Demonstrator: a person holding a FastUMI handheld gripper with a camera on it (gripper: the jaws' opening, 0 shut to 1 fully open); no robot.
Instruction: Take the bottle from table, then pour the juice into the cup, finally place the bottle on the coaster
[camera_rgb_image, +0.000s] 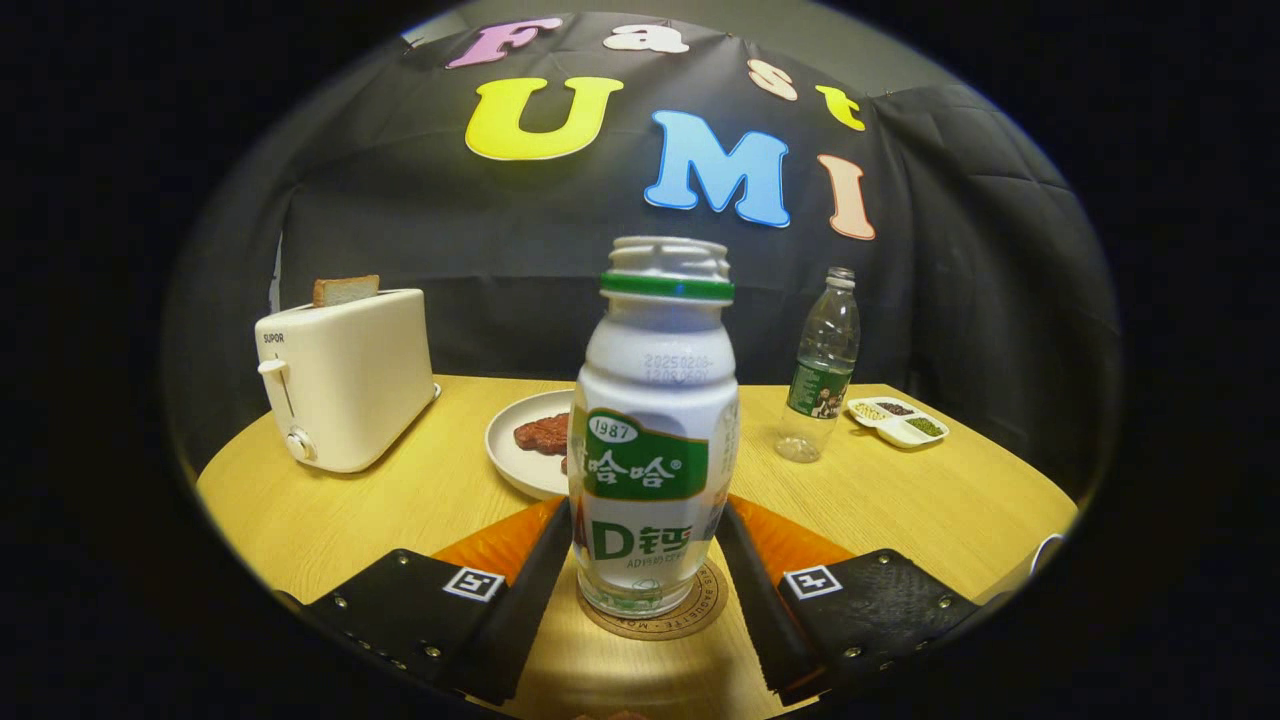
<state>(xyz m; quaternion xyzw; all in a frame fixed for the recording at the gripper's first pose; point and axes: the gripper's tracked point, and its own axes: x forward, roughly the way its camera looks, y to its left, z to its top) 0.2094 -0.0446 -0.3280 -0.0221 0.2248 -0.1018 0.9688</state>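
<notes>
Wooden table (900, 510) bearing the scene. Gripper (645, 560): fingers flank the bottle (650, 430) on both sides; whether they press it cannot be told. Bottle: upright, uncapped, standing on the round coaster (700, 610). At 11 o'clock, plate (515, 440) with meat; at 10, toaster (345, 375); at 1, clear bottle (822, 370) and sectioned dish (898, 421).

Bottle (650, 430) on coaster (700, 610) — between jaws.

Bright, even light from overhead falls on the surface (330, 520); soft glare on the white bottle (652, 430), a small shadow pooling at its base. Edges bow hard and darken. The far cloth wall stays dim, everything fairly sharp.
</notes>
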